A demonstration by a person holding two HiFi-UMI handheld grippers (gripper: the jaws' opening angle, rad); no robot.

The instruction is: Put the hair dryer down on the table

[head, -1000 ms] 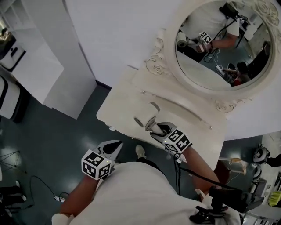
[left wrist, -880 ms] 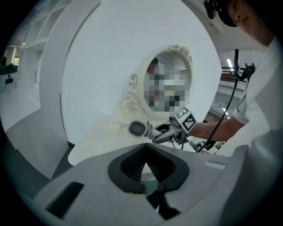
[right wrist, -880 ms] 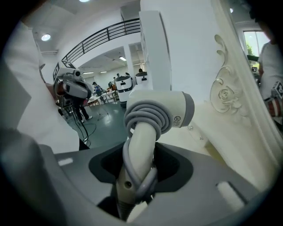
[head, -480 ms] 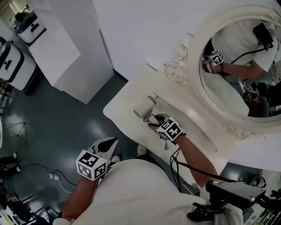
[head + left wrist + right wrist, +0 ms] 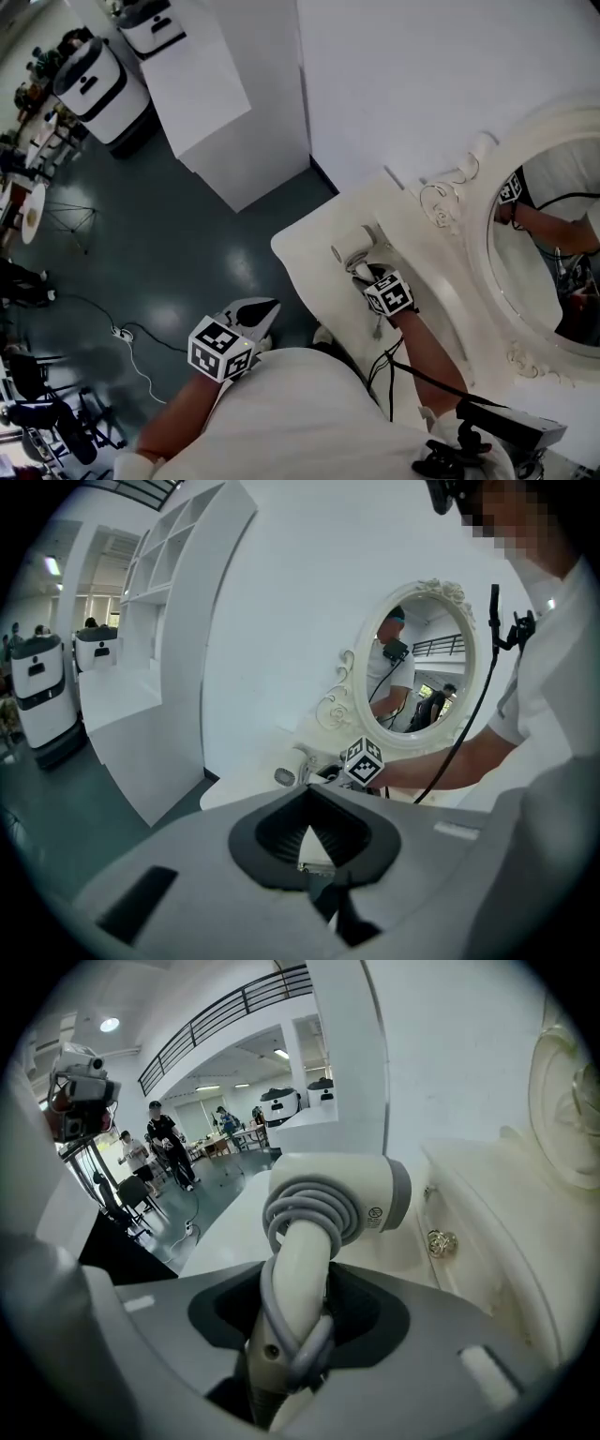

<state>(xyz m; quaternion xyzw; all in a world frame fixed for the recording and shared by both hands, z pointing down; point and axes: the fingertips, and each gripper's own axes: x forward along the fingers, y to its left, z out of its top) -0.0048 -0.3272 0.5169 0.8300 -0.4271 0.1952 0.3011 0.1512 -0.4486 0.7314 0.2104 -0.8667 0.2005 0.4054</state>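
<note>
A white hair dryer [image 5: 354,246] with its grey cord wound round the handle is held just over the left end of the cream dressing table [image 5: 305,255]. My right gripper [image 5: 373,277] is shut on the handle. In the right gripper view the handle runs up between the jaws to the dryer's body [image 5: 349,1194], and the right gripper [image 5: 289,1340] clamps it low down. Whether the dryer touches the tabletop I cannot tell. My left gripper [image 5: 268,309] hangs off the table's front edge, near my body, jaws closed with nothing in them.
An oval mirror in an ornate frame [image 5: 487,220] stands at the back of the table, with a drawer knob [image 5: 441,1241] below it. A white shelf unit [image 5: 211,84] stands left of the wall. Cables [image 5: 131,342] lie on the dark floor.
The head view has swung, so the table and mirror now sit further right. My right gripper keeps its hold on the dryer over the same end of the table. The left gripper stays by my body.
</note>
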